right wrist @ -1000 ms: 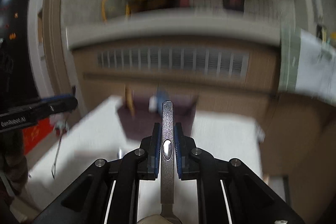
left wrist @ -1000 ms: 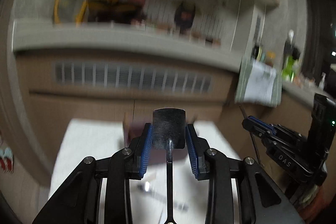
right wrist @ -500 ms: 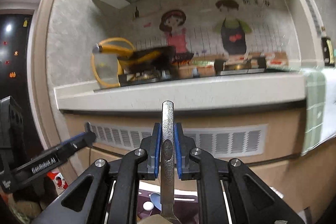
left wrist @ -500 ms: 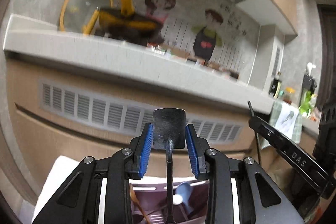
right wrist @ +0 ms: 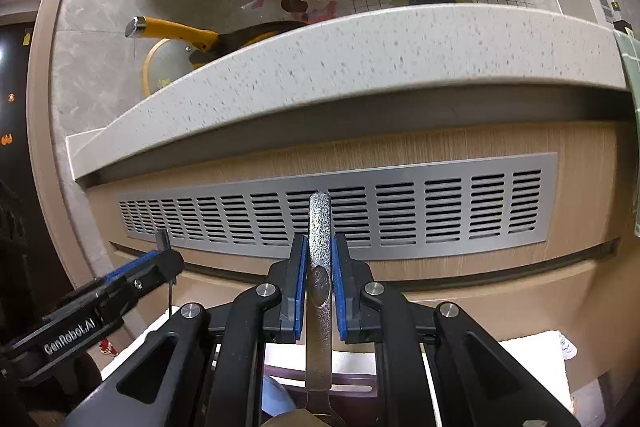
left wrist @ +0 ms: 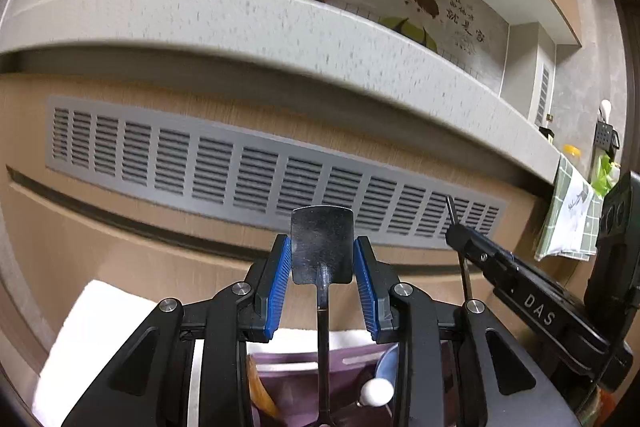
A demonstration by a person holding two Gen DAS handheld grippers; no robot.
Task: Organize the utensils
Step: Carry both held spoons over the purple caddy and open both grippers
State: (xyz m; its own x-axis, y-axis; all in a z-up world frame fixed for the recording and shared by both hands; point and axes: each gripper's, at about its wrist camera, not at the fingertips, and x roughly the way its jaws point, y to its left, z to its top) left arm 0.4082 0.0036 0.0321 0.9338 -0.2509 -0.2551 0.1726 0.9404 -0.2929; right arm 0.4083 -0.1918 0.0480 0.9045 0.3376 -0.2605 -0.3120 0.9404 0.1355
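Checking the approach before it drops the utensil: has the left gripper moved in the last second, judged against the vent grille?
Yes. The left gripper has come closer to the vent grille, which now fills the view just beyond the dark utensil.

White-clothed table [left wrist: 100, 331] — purple utensil tray [left wrist: 288, 367], apparently, on it.

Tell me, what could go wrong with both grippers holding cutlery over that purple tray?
The left hand-held gripper pinches a dark metal utensil only by its wide flat end, so its long stem could swing or slip. The right hand-held gripper clamps a speckled silver handle close by, so the two might collide. The purple tray already holds a blue spoon, which a dropped piece could hit.
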